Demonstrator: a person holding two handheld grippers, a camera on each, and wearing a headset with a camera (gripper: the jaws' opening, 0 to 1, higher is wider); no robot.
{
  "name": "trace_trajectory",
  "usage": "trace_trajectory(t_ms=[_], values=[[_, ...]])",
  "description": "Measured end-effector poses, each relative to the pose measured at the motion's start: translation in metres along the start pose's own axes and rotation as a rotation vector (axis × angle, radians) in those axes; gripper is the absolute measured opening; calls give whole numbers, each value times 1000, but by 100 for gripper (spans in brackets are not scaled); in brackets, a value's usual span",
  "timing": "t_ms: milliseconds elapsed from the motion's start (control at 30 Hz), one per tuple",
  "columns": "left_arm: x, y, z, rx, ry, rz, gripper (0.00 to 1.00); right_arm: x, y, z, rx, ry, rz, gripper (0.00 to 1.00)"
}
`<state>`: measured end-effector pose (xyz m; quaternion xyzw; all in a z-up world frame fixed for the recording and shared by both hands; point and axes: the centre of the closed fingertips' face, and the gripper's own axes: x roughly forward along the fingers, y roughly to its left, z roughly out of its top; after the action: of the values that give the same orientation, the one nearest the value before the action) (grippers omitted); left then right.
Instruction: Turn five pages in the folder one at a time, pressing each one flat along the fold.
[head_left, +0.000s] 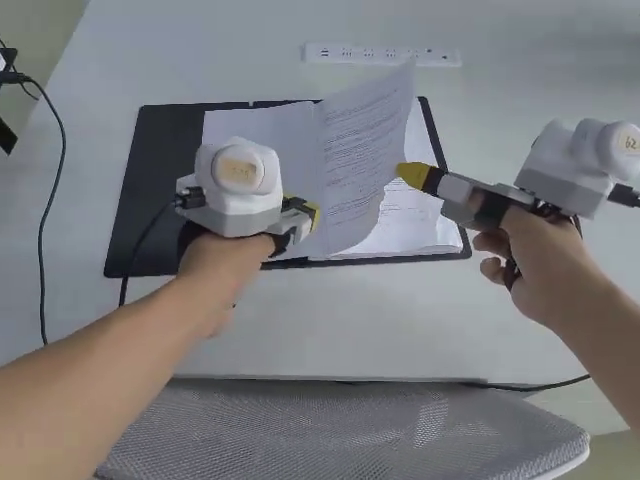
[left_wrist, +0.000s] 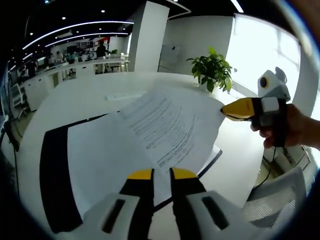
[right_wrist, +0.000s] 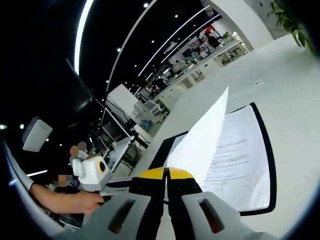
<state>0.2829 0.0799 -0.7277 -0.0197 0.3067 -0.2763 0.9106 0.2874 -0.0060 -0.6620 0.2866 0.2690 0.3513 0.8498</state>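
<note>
Page lifted over the folder (head_left: 160, 180)
My right gripper (head_left: 408, 176) pinches the page (head_left: 355, 150) edge above it; my left gripper (left_wrist: 161, 174), jaws slightly apart, hovers at its near edge.

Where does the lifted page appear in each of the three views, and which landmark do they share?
Head view: page at centre, raised.
Left gripper view: page at centre, above the jaws.
Right gripper view: page at centre, rising from the jaws.
Shared landmark: black folder.

Left gripper (head_left: 305, 215) had a rounded white housing with a pale orange top disc, black cable (head_left: 148, 238) at its side, right gripper (head_left: 412, 178) grey-and-white, both tipped yellow.
</note>
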Motion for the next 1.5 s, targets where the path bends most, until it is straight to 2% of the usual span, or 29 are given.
trace_trajectory(t_ms=[267, 567, 833, 1033, 1200, 1500], values=[[-43, 24, 0, -31, -40, 34, 13, 25, 36, -4, -48, 32, 58, 0], [-88, 36, 11, -35, -84, 46, 18, 49, 61, -19, -78, 75, 94, 0], [-116, 46, 14, -24, -92, 66, 21, 69, 77, -35, -94, 114, 108, 0], [-136, 56, 13, -37, -106, 80, 20, 85, 87, -47, -105, 147, 118, 0], [-149, 67, 9, -52, -114, 102, 20, 101, 88, -62, -103, 185, 116, 0], [-166, 83, -7, -82, -111, 132, 19, 126, 90, -91, -92, 252, 109, 0]])
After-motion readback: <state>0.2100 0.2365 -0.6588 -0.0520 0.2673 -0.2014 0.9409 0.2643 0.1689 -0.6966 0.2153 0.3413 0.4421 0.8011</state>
